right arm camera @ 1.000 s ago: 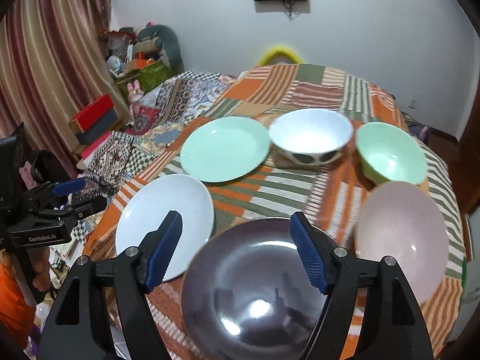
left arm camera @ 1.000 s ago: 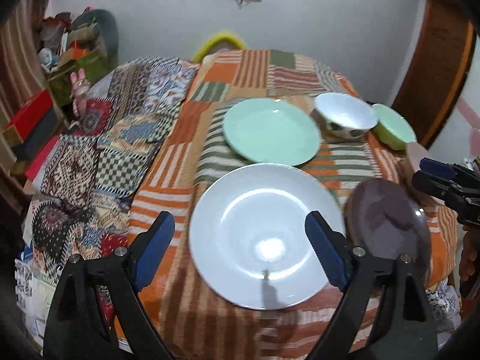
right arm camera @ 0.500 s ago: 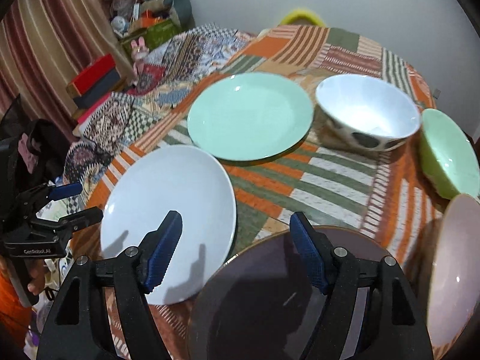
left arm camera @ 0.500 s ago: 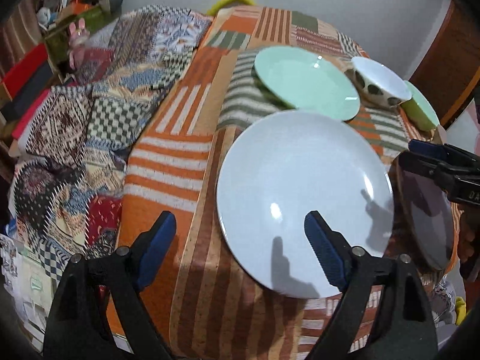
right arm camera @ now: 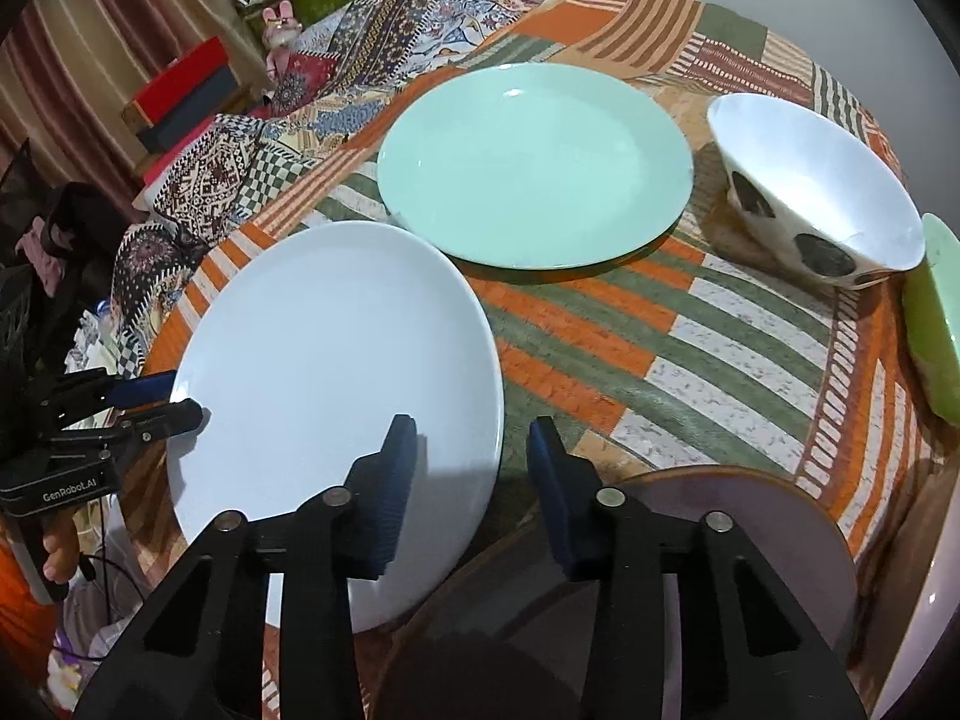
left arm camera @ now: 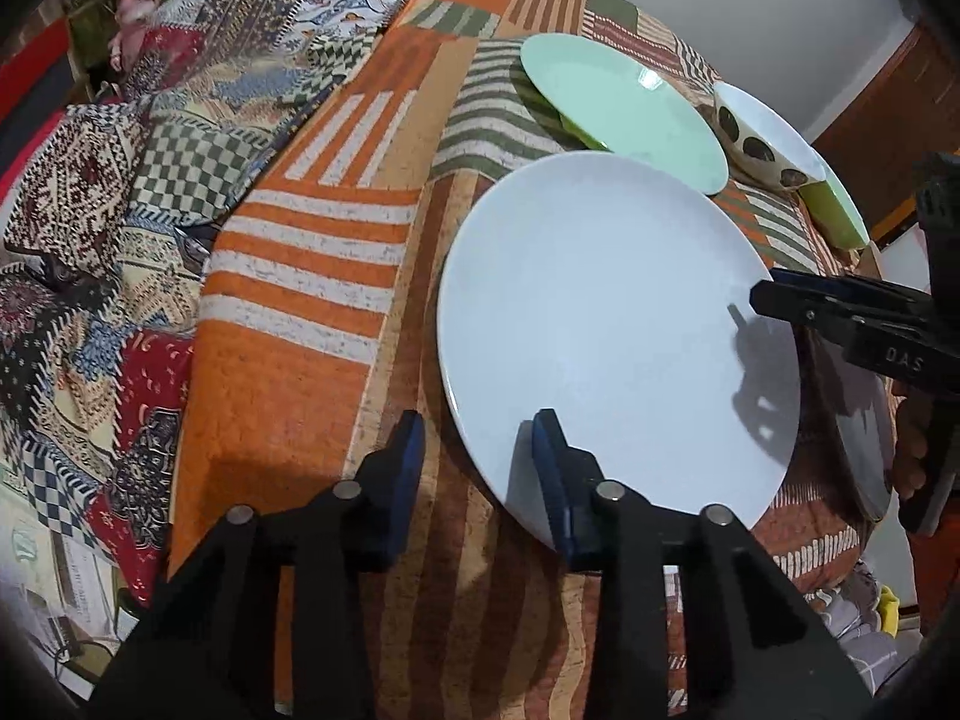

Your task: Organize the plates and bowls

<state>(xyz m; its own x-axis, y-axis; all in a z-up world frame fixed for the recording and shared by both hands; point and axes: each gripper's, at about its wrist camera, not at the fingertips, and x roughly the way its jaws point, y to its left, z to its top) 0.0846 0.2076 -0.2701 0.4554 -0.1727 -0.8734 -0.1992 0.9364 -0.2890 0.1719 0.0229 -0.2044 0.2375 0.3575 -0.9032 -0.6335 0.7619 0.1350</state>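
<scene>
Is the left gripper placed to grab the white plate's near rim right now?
Probably yes: the left gripper straddles the near rim of the white plate, jaws just narrowed, with nothing else between them.

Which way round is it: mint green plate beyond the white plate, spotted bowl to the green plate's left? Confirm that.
Not quite. The mint green plate does lie beyond the white plate, but the spotted bowl stands to the green plate's right, not its left. The right wrist view shows this plainly.
</scene>
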